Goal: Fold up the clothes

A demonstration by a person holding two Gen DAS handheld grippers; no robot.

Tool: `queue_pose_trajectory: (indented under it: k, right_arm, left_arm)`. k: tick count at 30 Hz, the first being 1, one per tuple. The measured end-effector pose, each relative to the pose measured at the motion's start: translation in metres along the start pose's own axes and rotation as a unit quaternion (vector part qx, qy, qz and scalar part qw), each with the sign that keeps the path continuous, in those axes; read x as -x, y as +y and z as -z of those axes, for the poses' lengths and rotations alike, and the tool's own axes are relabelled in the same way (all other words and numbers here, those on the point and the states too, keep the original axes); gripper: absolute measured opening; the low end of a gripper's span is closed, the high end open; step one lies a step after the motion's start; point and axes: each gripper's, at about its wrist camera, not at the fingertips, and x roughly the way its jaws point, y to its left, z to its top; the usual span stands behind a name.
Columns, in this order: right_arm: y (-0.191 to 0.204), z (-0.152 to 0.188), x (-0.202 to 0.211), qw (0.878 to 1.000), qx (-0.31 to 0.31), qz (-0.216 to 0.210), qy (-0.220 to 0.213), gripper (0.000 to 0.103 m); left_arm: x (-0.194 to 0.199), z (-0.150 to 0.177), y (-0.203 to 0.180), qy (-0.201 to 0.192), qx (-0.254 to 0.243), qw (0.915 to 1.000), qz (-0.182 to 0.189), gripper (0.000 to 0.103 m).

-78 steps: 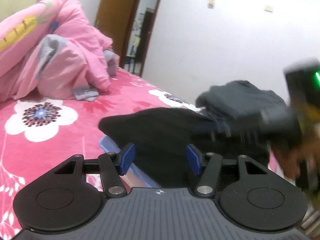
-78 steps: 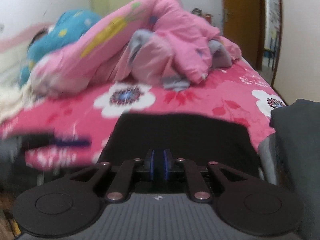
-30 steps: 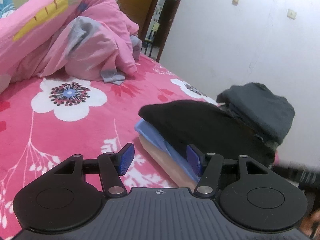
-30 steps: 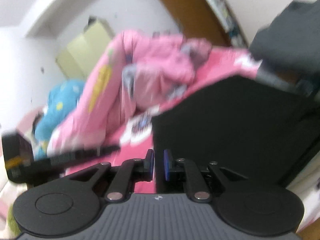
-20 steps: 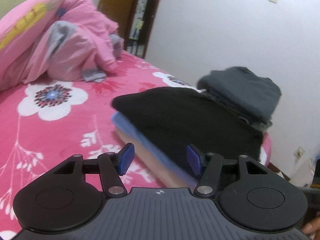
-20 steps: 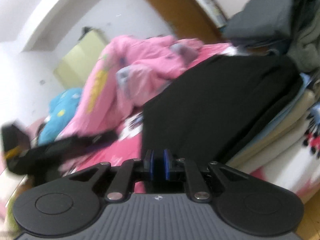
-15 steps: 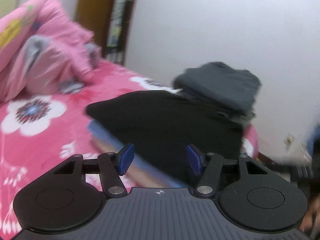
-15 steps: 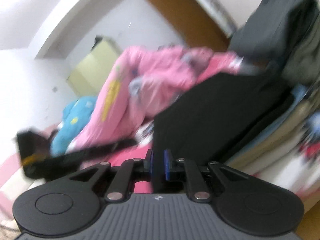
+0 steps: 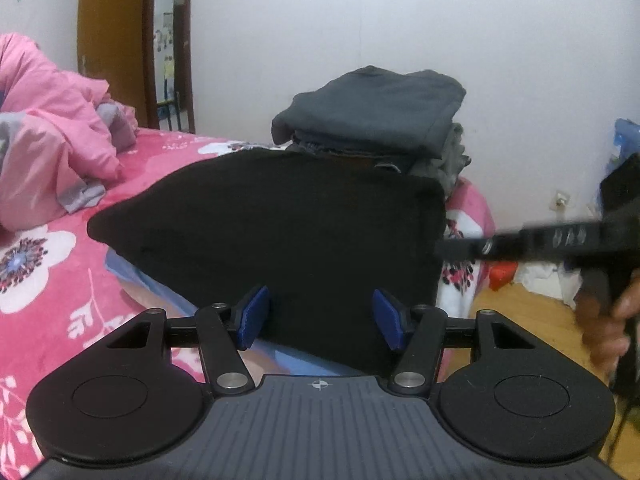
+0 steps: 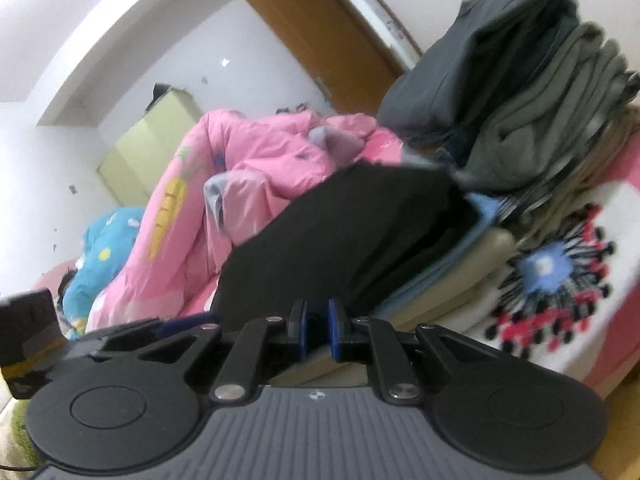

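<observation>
1. Left tongs (image 9: 320,322) stand apart, empty, just before the folded black cloth garment (image 9: 288,240).
2. Right tongs (image 10: 317,330) are nearly together, gripping nothing visible.
3. The garment tops a blue and beige folded pile on the pink flowered bed (image 9: 48,280).
4. Farther right, a grey folded stack (image 9: 372,116).

Left gripper (image 9: 320,322) gapes empty; right gripper (image 10: 317,330) nearly closed.

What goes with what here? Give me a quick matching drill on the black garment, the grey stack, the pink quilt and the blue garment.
Things:
1. black folded garment
2. dark grey folded stack
3. pink quilt
4. light blue garment

Places:
A. bunched up far back on the bed
B. under the black one
C. top of the near pile
D. behind the near pile, by the wall

Pairs: 1-C, 2-D, 3-A, 4-B
</observation>
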Motion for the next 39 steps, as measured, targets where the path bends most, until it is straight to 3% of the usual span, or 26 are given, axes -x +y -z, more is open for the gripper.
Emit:
queue_pose_trajectory:
  k: [4,7,11,13,17,21,22,25,28,31,33,35,37,39]
  right_arm:
    - [-0.004,-0.023,0.005,0.998,0.026,0.036,-0.047,0.013]
    - [-0.003,-0.025,-0.004,0.992,0.081,0.075,-0.06,0.013]
    - [-0.034,-0.008,0.001,0.983,0.057,0.17,-0.049,0.01]
    - [-0.045,-0.006,0.014,0.979,0.031,0.191,-0.06,0.01]
    - [-0.018,-0.017,0.023,0.979,0.07,0.162,-0.102,0.01]
    - [0.004,-0.022,-0.007,0.978,0.136,0.133,-0.089,0.01]
    - [0.005,-0.021,-0.016,0.977,0.147,0.136,-0.079,0.01]
    - [-0.019,-0.014,-0.034,0.97,0.134,0.197,-0.048,0.01]
    - [-0.024,-0.018,-0.015,0.964,0.116,0.23,-0.068,0.01]
    - [0.001,-0.022,-0.006,0.964,0.153,0.194,-0.094,0.01]
    - [0.016,-0.022,-0.018,0.967,0.181,0.155,-0.087,0.01]
    - [0.014,-0.023,-0.031,0.969,0.191,0.141,-0.062,0.009]
    - [-0.001,-0.025,-0.05,0.967,0.176,0.182,-0.03,0.008]
    - [-0.002,-0.03,-0.047,0.961,0.171,0.213,-0.042,0.011]
  left_arm:
    - [-0.003,-0.001,-0.002,0.001,-0.01,0.9999,-0.003,0.06]
    - [-0.003,0.0,-0.003,0.001,-0.012,0.9999,-0.004,0.06]
    - [-0.003,0.0,-0.002,0.002,-0.017,0.9998,-0.002,0.06]
    - [-0.004,0.0,-0.002,0.004,-0.018,0.9998,0.0,0.06]
    - [-0.005,-0.001,-0.002,0.005,-0.02,0.9998,-0.003,0.06]
    - [-0.005,-0.001,-0.002,0.005,-0.017,0.9998,-0.004,0.06]
    - [-0.005,-0.001,-0.002,0.004,-0.016,0.9999,-0.003,0.06]
    - [-0.004,0.0,0.001,0.004,-0.013,0.9999,0.004,0.061]
    - [-0.005,0.002,0.002,0.002,-0.014,0.9999,0.007,0.062]
    - [-0.005,0.003,0.002,-0.002,-0.015,0.9998,0.01,0.063]
    - [-0.006,0.004,0.002,-0.003,-0.016,0.9998,0.01,0.063]
    - [-0.005,0.004,0.001,-0.002,-0.017,0.9998,0.009,0.063]
    - [-0.005,0.004,0.002,-0.003,-0.016,0.9998,0.013,0.063]
    - [-0.004,0.006,0.003,-0.007,-0.017,0.9997,0.017,0.064]
